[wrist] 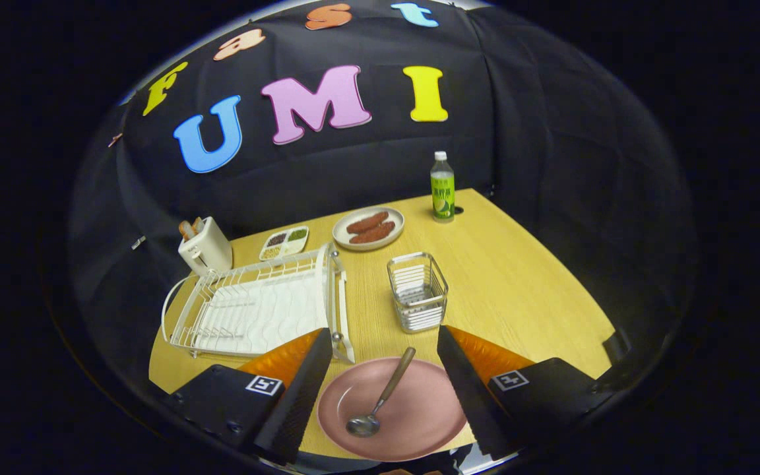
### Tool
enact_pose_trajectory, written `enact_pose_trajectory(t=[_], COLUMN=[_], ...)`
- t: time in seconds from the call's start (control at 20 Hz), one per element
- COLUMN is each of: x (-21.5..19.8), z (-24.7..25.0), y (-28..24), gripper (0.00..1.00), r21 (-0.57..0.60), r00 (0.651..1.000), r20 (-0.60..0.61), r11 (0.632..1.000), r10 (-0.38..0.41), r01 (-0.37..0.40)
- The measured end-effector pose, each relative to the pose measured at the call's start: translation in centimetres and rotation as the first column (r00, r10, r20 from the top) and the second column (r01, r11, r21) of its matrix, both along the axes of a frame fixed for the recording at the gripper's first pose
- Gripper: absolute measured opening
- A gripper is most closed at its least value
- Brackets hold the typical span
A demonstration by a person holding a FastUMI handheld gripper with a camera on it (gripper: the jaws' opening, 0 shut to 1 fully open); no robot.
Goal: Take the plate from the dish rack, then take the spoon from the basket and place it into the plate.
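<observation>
A pink plate (pixel 413 415) lies on the wooden table (pixel 518 290), between my two fingers and below them. A spoon (pixel 381 399) with a brown handle rests in the plate, its metal bowl toward me. My gripper (pixel 383 343) stands open above the plate, holding nothing. The white dish rack (pixel 258 307) stands beyond my left finger with no dishes in it. The wire basket (pixel 418 291) stands just ahead of the fingers, to the right of the rack.
A white toaster (pixel 204 247) stands behind the rack. A divided dish of grains (pixel 284 242), a plate with sausages (pixel 368 229) and a green bottle (pixel 442 188) line the far side. Bare tabletop stretches right of the basket.
</observation>
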State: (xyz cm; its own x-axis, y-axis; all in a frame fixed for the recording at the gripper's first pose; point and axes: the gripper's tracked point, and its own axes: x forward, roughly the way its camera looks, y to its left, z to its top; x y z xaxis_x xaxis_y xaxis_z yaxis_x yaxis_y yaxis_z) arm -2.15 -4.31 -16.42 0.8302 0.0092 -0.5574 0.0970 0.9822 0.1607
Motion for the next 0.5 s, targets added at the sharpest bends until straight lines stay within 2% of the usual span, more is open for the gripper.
enact_pose_trajectory(t=[0.2,0.5], x=[1.9,2.8], z=[7.5,18.3], y=[0.3,1.2], gripper=[0.98,0.98], r21=[-0.078,-0.144], r00=[0.981,0.902], r20=[0.190,0.423], r11=[0.997,0.989], r10=[0.040,0.089], r01=[-0.026,-0.030])
